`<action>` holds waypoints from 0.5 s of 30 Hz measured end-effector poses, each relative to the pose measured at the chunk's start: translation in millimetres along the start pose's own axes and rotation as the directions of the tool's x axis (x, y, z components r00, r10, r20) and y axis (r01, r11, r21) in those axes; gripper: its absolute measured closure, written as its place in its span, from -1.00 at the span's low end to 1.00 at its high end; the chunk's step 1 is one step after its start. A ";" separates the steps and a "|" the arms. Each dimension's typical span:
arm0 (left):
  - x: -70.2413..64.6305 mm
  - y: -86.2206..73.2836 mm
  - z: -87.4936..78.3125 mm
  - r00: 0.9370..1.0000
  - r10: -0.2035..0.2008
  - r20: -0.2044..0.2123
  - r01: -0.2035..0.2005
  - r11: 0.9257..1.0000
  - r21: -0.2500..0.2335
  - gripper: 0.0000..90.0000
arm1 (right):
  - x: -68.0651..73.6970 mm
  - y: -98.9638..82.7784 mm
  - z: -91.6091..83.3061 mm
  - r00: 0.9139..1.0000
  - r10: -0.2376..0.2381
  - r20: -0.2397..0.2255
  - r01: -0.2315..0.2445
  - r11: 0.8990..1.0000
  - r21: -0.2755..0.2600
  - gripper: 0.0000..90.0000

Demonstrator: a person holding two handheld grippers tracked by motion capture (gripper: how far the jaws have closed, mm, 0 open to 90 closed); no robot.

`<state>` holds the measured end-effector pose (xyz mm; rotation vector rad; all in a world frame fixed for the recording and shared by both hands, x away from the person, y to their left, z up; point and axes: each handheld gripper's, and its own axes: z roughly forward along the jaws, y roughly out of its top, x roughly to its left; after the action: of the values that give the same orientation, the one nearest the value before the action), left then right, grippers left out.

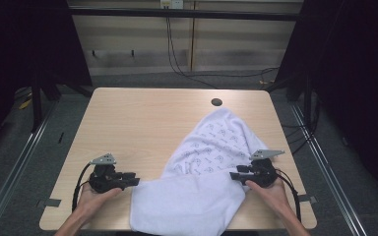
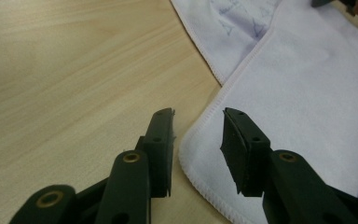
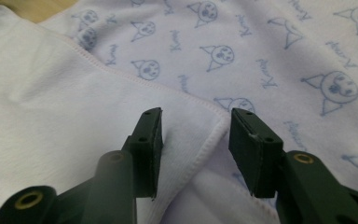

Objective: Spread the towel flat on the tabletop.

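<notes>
Down at the near edge of the table (image 1: 128, 113), both hands are in, one gripper either side of the towel (image 1: 202, 191). The left gripper (image 1: 134, 181) sits at the towel's near-left corner with its jaws parted; in the left gripper view the stitched hem (image 2: 200, 179) curves between them, and neither pad presses on it. The right gripper (image 1: 234, 175) is on the opposite side, jaws likewise apart, with a folded corner of cloth (image 3: 212, 126) lying in the gap, loose and unpinched.

The towel itself lies on the near right part of the table. A plain white flap is folded over at the front, reaching the table's near edge. Beyond it the printed side (image 1: 211, 147), covered in little blue cartoon faces, runs away in a long triangle.

Handling, as I read it: this is soft, light, limp cloth. It will sag and drape the moment it lifts, and a single layer can slip out of a shallow pinch. The sewn hems and corners look like the firmest places to take hold, exactly where both grippers are poised.

Farther back, the triangle's tip points near a small dark hole (image 1: 216, 102) in the tabletop, and cables (image 1: 177, 54) trail down the wall behind.
</notes>
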<state>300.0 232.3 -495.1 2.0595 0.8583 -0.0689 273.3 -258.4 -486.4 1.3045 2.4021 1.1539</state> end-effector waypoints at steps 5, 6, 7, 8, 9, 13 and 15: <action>-4.7 -3.8 1.9 1.000 0.019 -0.014 -0.019 1.000 0.017 0.26 | -0.6 0.6 8.5 1.000 0.007 0.008 -0.007 1.000 0.017 0.12; -6.5 -5.2 3.5 0.998 0.024 -0.055 -0.022 0.999 0.035 0.21 | 0.4 0.7 9.4 1.000 0.011 0.009 -0.011 1.000 0.017 0.09; -6.5 -5.2 3.5 0.998 0.024 -0.055 -0.022 0.999 0.035 0.21 | 0.4 0.7 9.4 1.000 0.011 0.009 -0.011 1.000 0.017 0.09; -7.2 -5.8 4.4 0.997 0.034 -0.066 -0.031 0.998 0.049 0.21 | 1.2 0.3 10.2 1.000 0.010 0.008 -0.010 1.000 0.013 0.08; -8.0 -6.1 4.5 0.996 0.050 -0.078 -0.046 0.998 0.052 0.22 | 2.6 -0.2 11.1 1.000 0.007 0.002 -0.007 1.000 0.016 0.08; -9.0 -7.0 4.4 0.995 0.060 -0.073 -0.057 0.997 0.053 0.28 | 1.3 -0.5 11.5 1.000 0.012 0.001 -0.012 1.000 0.013 0.07; -9.0 -8.3 5.1 0.998 0.055 -0.010 -0.054 0.997 0.059 0.36 | -0.6 -1.7 13.9 0.999 0.026 -0.019 -0.025 0.999 0.020 0.13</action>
<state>289.5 226.6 -501.0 2.1390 0.8155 -0.0527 279.2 -251.8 -497.2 1.3400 2.4234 1.1574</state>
